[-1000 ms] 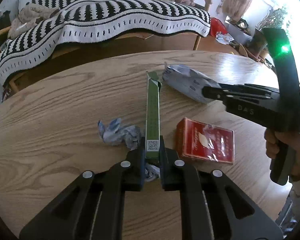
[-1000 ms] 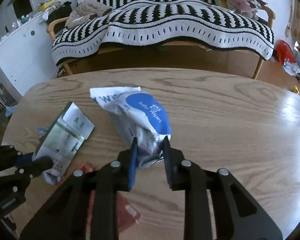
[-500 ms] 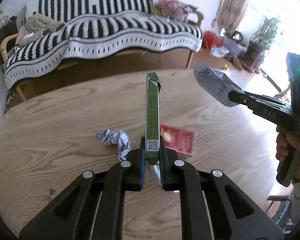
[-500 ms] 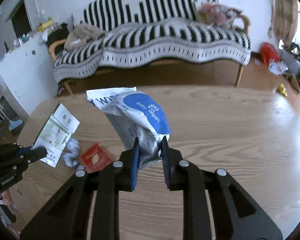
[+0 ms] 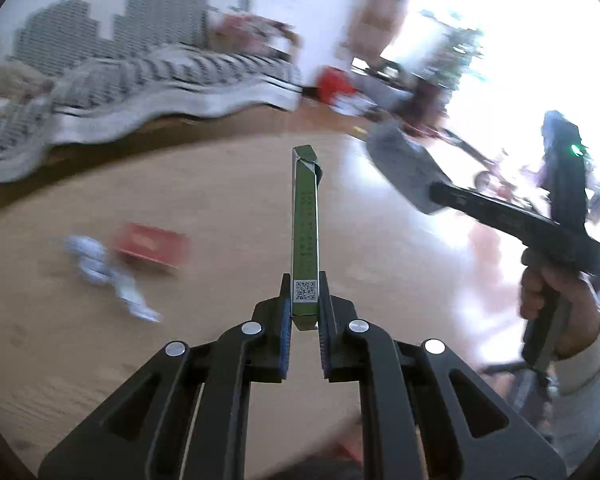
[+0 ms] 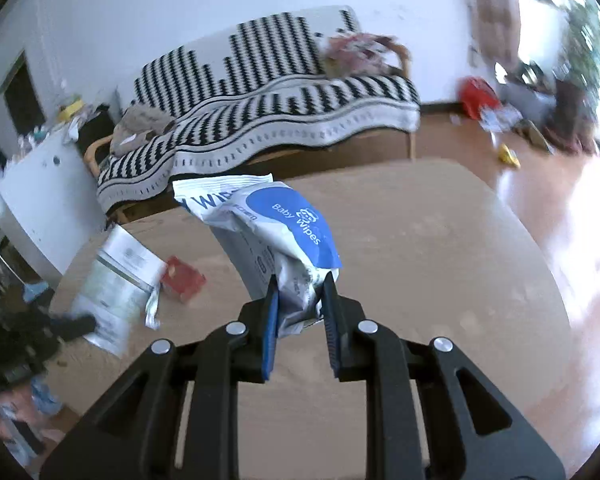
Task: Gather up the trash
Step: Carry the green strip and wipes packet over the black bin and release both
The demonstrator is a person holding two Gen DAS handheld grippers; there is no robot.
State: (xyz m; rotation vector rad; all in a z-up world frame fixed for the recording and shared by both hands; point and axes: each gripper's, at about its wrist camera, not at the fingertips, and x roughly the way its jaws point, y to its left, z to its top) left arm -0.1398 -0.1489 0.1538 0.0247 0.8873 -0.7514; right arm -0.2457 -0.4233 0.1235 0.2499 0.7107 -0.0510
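item 1: your left gripper (image 5: 304, 312), jaws clamped on the lower end of a flat green cardboard box (image 5: 305, 236) with a qr label; the box is seen edge-on and points to 12 o'clock, lifted above the round wooden table (image 5: 220, 208).

item 2: your right gripper (image 6: 300, 304), jaws pinched on the crumpled end of a white and blue baby wipes packet (image 6: 276, 228), held in the air over the table; in the left view it sits at 2 o'clock.

item 3: a flat red packet (image 5: 152, 244) lying on the table at 9 o'clock of the green box.

item 4: a crumpled white and blue wrapper (image 5: 108, 276), just beside the red packet, blurred.

item 5: a black and white striped sofa (image 6: 268, 108) beyond the table at 12 o'clock.
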